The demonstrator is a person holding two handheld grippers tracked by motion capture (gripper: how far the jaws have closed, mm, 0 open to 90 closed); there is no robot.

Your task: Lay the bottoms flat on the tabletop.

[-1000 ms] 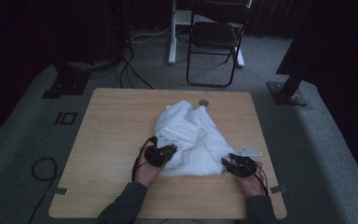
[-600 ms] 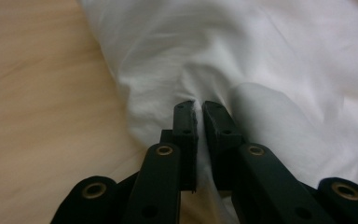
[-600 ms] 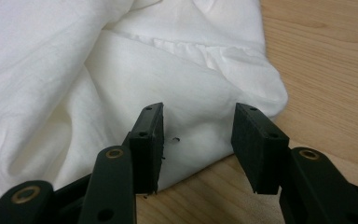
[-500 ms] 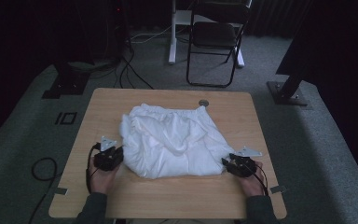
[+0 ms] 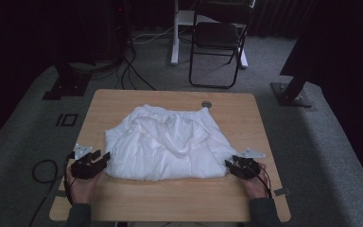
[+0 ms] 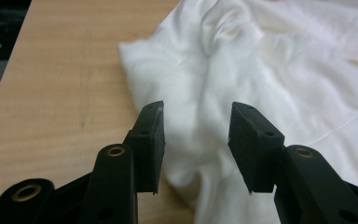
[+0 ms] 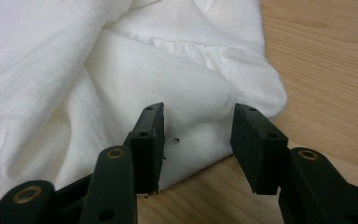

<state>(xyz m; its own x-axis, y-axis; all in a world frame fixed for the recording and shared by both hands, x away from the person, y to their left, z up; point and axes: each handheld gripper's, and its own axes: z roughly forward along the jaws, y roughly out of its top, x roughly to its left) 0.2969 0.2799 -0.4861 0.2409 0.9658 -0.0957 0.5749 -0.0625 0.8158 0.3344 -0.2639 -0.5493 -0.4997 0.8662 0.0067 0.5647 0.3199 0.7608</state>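
Note:
A crumpled white cloth (image 5: 170, 142) lies spread over the middle of the wooden table (image 5: 170, 201). My left gripper (image 5: 101, 157) rests at the cloth's near left corner, jaws open. In the left gripper view the cloth (image 6: 270, 70) lies under and beyond the open left gripper (image 6: 196, 116), with nothing pinched. My right gripper (image 5: 228, 165) sits at the cloth's near right corner. In the right gripper view its open jaws straddle the cloth's folded edge (image 7: 205, 98), and the right gripper (image 7: 198, 116) holds nothing.
A small round disc (image 5: 206, 104) is set in the table near its far edge. Behind the table stand a black folding chair (image 5: 220, 42) and a white stand leg (image 5: 175, 33). Cables (image 5: 45, 170) lie on the grey floor at left.
My left gripper travelled from the cloth's middle out to the left, spreading the cloth wider, and now stands open at its left corner. The right gripper has stayed put.

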